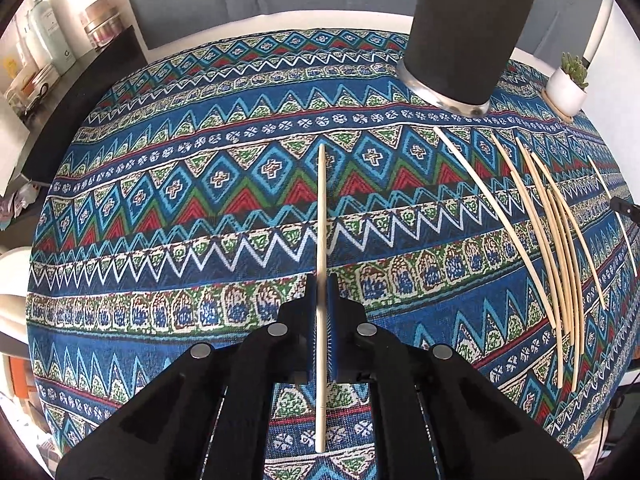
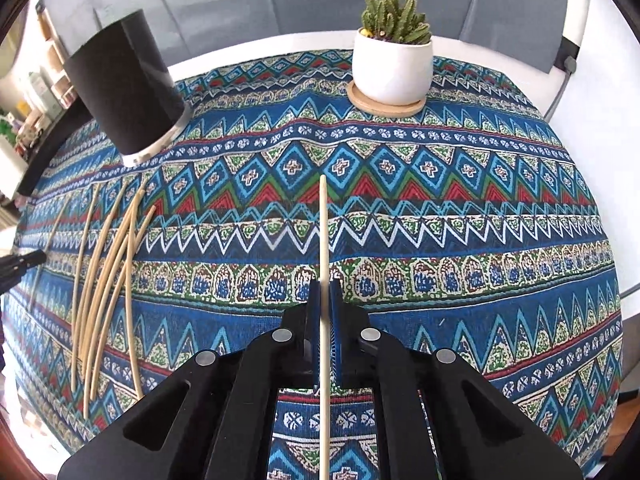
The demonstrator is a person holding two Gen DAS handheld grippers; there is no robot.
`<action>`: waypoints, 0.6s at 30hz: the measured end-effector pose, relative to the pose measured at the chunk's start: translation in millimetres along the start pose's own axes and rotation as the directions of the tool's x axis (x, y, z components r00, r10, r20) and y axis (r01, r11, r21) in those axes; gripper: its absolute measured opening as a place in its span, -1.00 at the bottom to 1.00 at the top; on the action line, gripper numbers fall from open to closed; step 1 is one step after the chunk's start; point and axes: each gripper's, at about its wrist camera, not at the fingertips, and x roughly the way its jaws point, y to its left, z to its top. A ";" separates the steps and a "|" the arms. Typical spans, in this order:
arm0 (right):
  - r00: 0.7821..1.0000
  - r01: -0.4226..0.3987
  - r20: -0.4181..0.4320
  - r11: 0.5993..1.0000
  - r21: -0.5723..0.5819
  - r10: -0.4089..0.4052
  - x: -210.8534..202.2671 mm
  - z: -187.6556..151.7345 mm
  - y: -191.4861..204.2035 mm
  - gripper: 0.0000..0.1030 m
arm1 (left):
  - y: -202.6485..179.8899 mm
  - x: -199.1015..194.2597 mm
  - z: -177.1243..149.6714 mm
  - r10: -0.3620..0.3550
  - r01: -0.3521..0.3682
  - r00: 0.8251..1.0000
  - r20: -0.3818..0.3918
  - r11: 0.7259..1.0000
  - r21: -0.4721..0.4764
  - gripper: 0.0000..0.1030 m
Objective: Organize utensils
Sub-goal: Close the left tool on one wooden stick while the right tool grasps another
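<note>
Pinching a single chopstick between the pressed-together blue pads, my left gripper is holding it lengthwise along its fingers, the stick running out ahead of the tips and back under the black frame. My right gripper is doing the same with its own chopstick, jaws drawn in tight on the thin wood, the pointed end aiming forward. Both sticks are hanging over the patterned tablecloth, though I cannot tell whether they are clear of the fabric. A little farther out, the loose chopsticks are lying on the cloth in a fanned, overlapping bunch, to the right in my left view and to the left in my right view. Beyond them the black cylindrical holder is standing on its shiny metal base near the cloth's far edge. Farthest off, a small cactus in a white pot is sitting on a round wooden coaster.
</note>
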 end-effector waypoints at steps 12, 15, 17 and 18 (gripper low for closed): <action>0.987 -0.019 0.160 0.998 -0.052 0.027 -84.7 26.9 18.4 -0.92 | 12.5 -72.1 17.5 0.005 0.002 0.987 0.158 0.999 -0.043 -0.90; 0.978 -0.032 0.202 0.997 -0.069 0.046 -103.5 36.5 26.8 -0.92 | 11.0 -94.2 30.5 0.011 -0.002 0.979 0.204 0.999 -0.046 -0.90; 0.972 -0.041 0.230 0.996 -0.081 0.058 -114.2 42.4 32.0 -0.91 | 8.3 -108.4 39.7 0.016 -0.007 0.972 0.235 0.999 -0.036 -0.90; 0.967 -0.044 0.246 0.995 -0.090 0.065 -119.4 44.9 35.0 -0.91 | 6.5 -115.6 44.2 0.019 -0.012 0.968 0.251 0.999 -0.031 -0.90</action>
